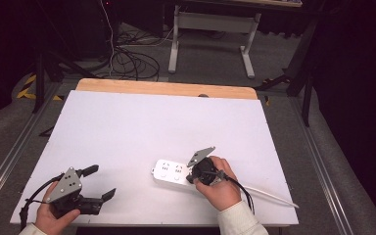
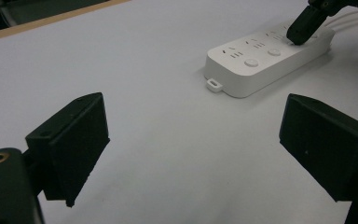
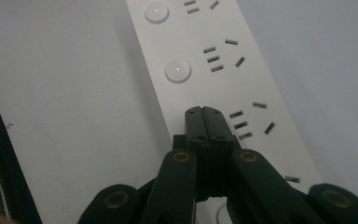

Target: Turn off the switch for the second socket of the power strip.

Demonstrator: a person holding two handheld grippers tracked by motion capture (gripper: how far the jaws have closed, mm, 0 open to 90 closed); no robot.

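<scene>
Jaws together on the right gripper [image 3: 203,112], tips pressed down onto the white power strip [image 3: 205,79] right beside the third set of socket slots, about where that socket's round button would sit in line with the two buttons [image 3: 177,70] farther along. The tips cover that spot, so whether they touch a button cannot be told, but this looks like the switch-pressing step, the closed tips serving as a single poking finger.

In the high view the power strip [image 1: 170,171] lies flat on the white surface [image 1: 142,122], toward the near right, its white cord [image 1: 269,195] trailing off to the right edge. The person's right hand [image 1: 220,186] is bunched over the gripper at the strip's right end, wrist angled down.

Over on the left, the left gripper [image 1: 100,182] rests low near the front left of the surface, well apart from the strip, jaws wide apart and holding nothing. Its own view looks across bare surface to the strip [image 2: 265,58] and catches the other gripper's dark tip [image 2: 303,25] planted on the far end.

Next move, as a judgement: a short straight push down until the switch clicks, then a clean lift so the tips don't drag the light strip sideways. If the strip skids, the idle left gripper may be wanted to steady the near end. The two remaining buttons sit farther along the row, each a small sideways hop away
</scene>
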